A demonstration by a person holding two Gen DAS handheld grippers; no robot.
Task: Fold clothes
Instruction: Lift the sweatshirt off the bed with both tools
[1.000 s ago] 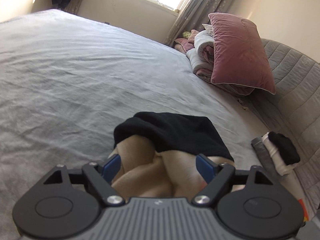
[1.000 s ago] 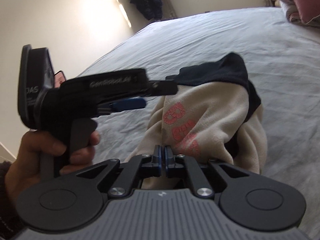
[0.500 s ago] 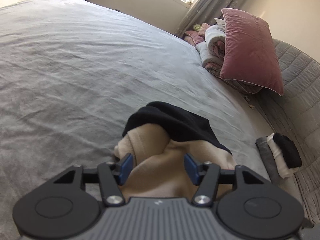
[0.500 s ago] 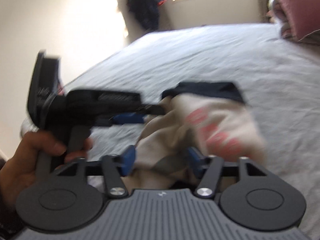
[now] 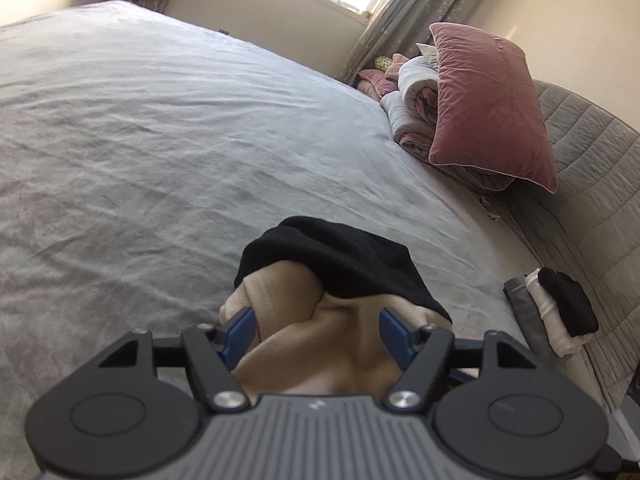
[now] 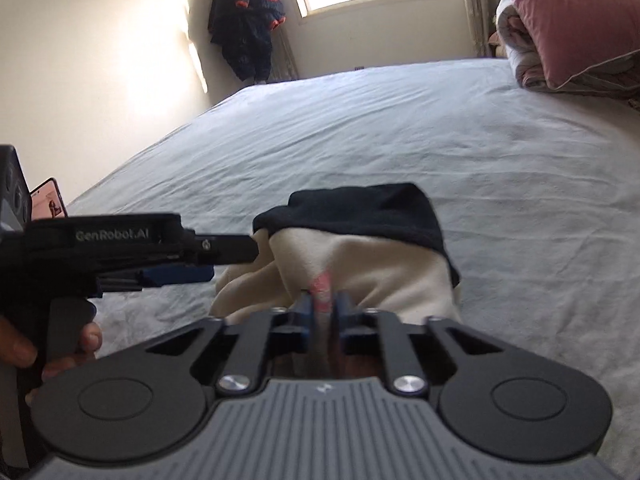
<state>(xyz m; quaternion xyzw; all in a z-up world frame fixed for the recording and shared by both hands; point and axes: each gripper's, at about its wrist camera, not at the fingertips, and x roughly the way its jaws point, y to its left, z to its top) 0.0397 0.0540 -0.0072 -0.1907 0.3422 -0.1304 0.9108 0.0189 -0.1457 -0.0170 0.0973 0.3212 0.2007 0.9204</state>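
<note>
A bunched cream and black garment [image 5: 320, 312] lies on the grey bed sheet [image 5: 140, 140], its black part [image 5: 340, 256] on the far side. My left gripper [image 5: 316, 330] is open, its blue pads either side of the cream cloth. In the right wrist view the same garment [image 6: 360, 248] shows a pink print. My right gripper [image 6: 323, 308] is shut on a fold of the cream cloth. The left gripper [image 6: 200, 260] reaches in from the left there, held by a hand.
A pink pillow [image 5: 488, 104] leans on rolled bedding [image 5: 412, 96] at the bed's far right. A small stack of folded clothes [image 5: 556, 312] lies by the quilted headboard [image 5: 592, 168]. A dark jacket [image 6: 248, 20] hangs on the wall by the window.
My right gripper opened half a second ago and has now shut again on a fold of the cream cloth. My left gripper stays open around the garment, which has shifted slightly.
</note>
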